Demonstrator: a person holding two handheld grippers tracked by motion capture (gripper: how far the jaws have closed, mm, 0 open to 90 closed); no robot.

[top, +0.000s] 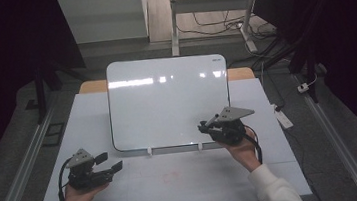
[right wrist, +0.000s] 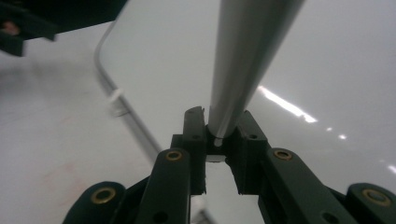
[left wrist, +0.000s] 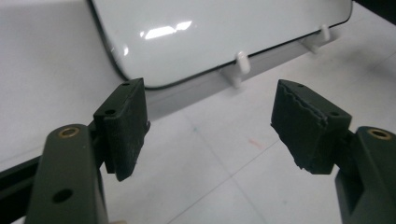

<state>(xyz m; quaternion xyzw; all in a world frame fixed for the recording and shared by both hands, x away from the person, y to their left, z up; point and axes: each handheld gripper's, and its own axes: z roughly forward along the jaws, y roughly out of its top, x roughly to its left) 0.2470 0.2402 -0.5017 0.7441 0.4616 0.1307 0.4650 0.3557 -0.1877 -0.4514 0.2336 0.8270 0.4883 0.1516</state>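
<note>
Right tongs (right wrist: 219, 140), pressed together on the butt end of a slim grey marker (right wrist: 243, 60), which juts out over the lower right part of the whiteboard (top: 166, 97); the board leans upright on two small white clips (left wrist: 240, 65) at the middle of the worktop (top: 185, 180). Left tongs (left wrist: 210, 126), spread wide with nothing between the pads, hang just above the worktop near the board's lower left corner, touching neither.

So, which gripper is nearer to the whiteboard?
Right. The right gripper, shut on a grey pen, is over the whiteboard at its lower right corner. The left gripper is open, on the table beyond its lower left corner.
</note>
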